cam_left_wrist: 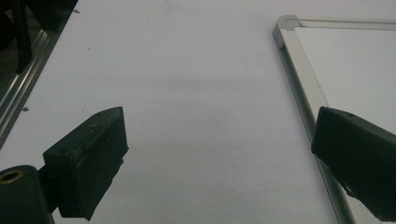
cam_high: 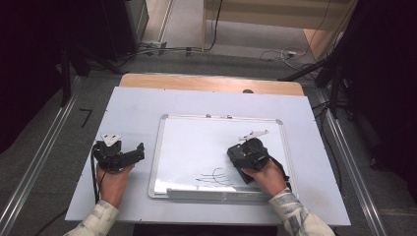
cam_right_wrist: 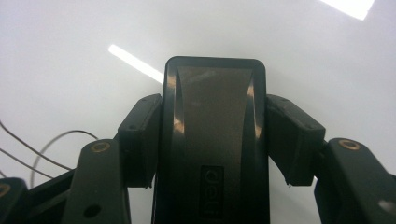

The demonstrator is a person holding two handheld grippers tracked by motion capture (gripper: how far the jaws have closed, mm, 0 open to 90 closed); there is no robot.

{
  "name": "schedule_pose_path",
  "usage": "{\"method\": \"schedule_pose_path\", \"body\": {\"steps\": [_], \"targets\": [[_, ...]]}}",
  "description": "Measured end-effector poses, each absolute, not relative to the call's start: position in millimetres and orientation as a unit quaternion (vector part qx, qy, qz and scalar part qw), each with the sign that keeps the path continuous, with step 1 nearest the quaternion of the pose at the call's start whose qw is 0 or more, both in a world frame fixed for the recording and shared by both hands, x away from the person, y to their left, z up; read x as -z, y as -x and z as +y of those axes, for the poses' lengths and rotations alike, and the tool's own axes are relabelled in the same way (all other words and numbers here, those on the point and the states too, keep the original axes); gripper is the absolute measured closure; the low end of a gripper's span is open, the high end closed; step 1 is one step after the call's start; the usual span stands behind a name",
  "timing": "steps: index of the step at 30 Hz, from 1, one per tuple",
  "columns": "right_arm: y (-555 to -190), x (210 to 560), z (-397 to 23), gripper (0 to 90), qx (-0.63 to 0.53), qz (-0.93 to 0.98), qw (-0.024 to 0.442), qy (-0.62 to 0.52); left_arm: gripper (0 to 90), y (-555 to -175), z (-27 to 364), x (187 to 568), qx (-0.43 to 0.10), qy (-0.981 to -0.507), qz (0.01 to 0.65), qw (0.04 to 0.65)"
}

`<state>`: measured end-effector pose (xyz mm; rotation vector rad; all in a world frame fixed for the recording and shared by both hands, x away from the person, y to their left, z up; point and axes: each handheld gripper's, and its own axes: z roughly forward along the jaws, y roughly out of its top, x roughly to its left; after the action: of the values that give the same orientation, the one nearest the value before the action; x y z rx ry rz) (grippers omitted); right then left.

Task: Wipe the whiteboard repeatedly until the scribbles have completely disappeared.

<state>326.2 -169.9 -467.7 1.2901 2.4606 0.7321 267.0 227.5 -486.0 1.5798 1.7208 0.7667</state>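
High view: my right gripper point(cam_high: 239, 158) sits on the whiteboard point(cam_high: 196, 142) near its front edge, beside the scribbles point(cam_high: 215, 177), for wiping.
Left gripper view: my left gripper point(cam_left_wrist: 219, 154) gapes empty over table point(cam_left_wrist: 187, 70).
Right gripper view: jaws clamp the eraser point(cam_right_wrist: 215, 140), flat to board.

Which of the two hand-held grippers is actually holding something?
The right hand-held gripper, over the whiteboard: its jaws clamp a black eraser. The left hand-held gripper stands open over bare table.

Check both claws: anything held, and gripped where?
Right claw is shut on a black whiteboard eraser, pads clamping its two long sides about midway, over the whiteboard. Left claw is open, nothing between its jaws.
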Motion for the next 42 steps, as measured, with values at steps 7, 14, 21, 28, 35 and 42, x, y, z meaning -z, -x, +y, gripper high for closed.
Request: {"method": "schedule_pose_path", "body": {"steps": [7,14,21,28,35,42], "targets": [[-321,468,-169,38.7,-0.245,0.848,0.151,-0.445,4.1,-268,227,486,-0.293,-0.607,0.659,0.334],[-316,468,-150,38.8,-0.248,0.857,0.149,-0.427,4.1,-269,223,487,-0.292,-0.611,0.656,0.332],[-314,469,-126,38.8,-0.251,0.868,0.144,-0.404,4.1,-269,224,487,-0.293,-0.612,0.656,0.33],[-313,469,-111,38.8,-0.253,0.872,0.137,-0.397,4.1,-270,223,487,-0.292,-0.612,0.656,0.331],[-310,469,-95,38.8,-0.253,0.878,0.132,-0.383,4.2,-270,223,487,-0.292,-0.612,0.657,0.33],[-308,469,-83,38.8,-0.253,0.882,0.129,-0.375,4.2,-270,223,487,-0.292,-0.612,0.656,0.33]]}}
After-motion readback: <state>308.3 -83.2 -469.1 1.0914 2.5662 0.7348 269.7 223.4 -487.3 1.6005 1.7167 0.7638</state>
